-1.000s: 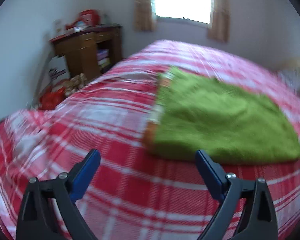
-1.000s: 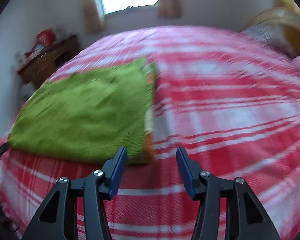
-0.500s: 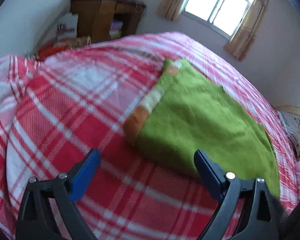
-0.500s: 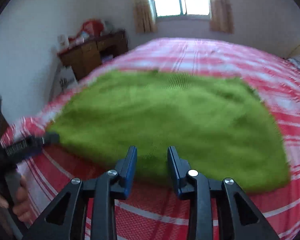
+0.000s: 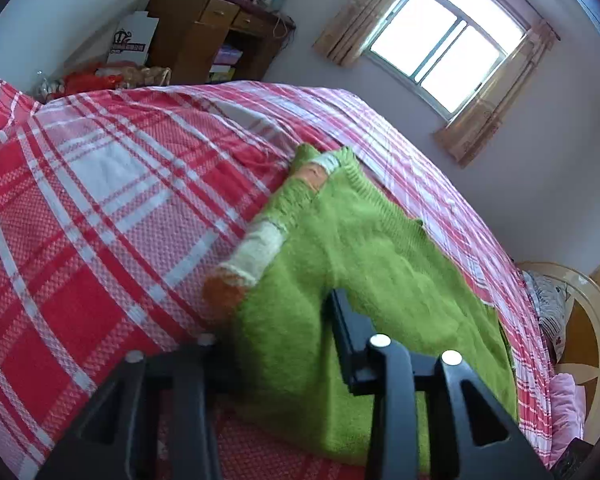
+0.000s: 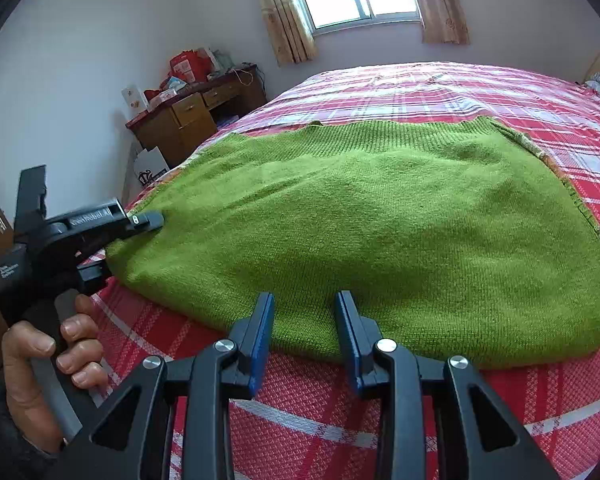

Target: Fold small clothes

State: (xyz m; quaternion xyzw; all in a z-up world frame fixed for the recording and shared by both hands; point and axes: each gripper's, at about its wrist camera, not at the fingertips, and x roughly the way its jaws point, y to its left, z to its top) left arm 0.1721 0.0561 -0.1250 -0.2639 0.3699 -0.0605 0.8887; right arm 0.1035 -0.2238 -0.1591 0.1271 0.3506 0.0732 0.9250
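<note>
Right wrist view showed the green knitted sweater (image 6: 380,216) spread flat on the red plaid bedspread (image 6: 440,404), its near hem lying just ahead of the right gripper (image 6: 305,300). The blue pads were seen parted, with the hem edge reaching between them but not pinched; nothing was held on that side. At the left of the same view the left gripper (image 6: 150,220) was seen in a person's hand (image 6: 48,364), its tip set on the sweater's near corner.

From the left wrist camera, the left gripper (image 5: 276,320) was shown with its jaws just drawn in over the knit: one finger (image 5: 342,320) lay on top of the green fabric while the other was covered by it, so that corner was judged to be gripped. A striped sleeve (image 5: 260,244) in white and orange was tucked along the garment's side.

The step in hand was judged to be the taking hold of the bottom hem for a fold. The next move was thought to call for the right jaws to be closed on the hem, then both held points to be raised together and carried toward the collar edge.
</note>
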